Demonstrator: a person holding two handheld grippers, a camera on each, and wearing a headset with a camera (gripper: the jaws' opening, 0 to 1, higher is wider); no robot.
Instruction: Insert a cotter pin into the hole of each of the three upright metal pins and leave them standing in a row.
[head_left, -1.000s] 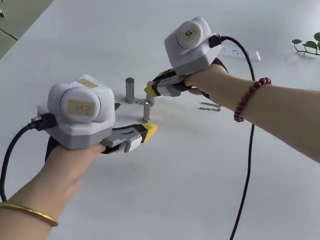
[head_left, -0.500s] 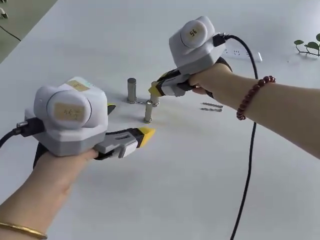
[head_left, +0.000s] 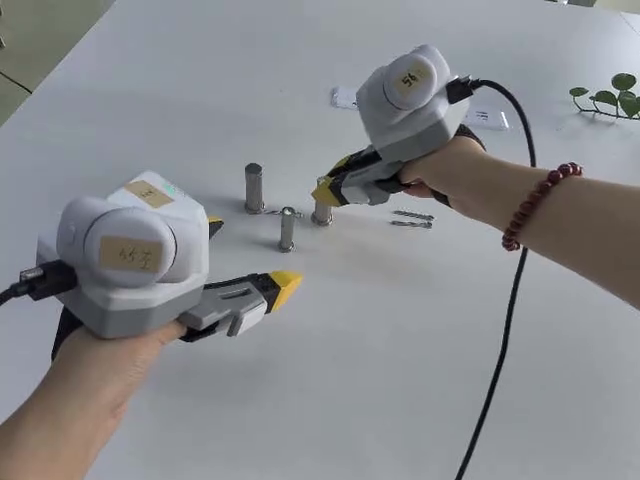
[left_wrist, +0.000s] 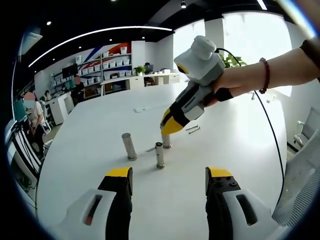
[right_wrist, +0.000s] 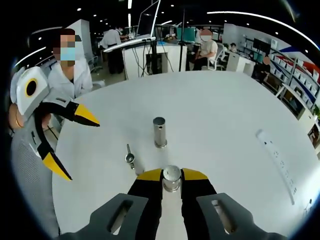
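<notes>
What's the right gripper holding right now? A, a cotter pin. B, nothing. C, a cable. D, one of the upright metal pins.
D: in the right gripper view, the right gripper has its jaws closed on the top of a metal pin.

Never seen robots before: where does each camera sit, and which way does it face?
Head view: headset, facing down at the table; forearms, left tool and right tool show.
Left gripper view: on left tool, facing three metal pins past its open jaws.
Right gripper view: on right tool, jaws clamping the near pin.
Shared: all show the pins.
</notes>
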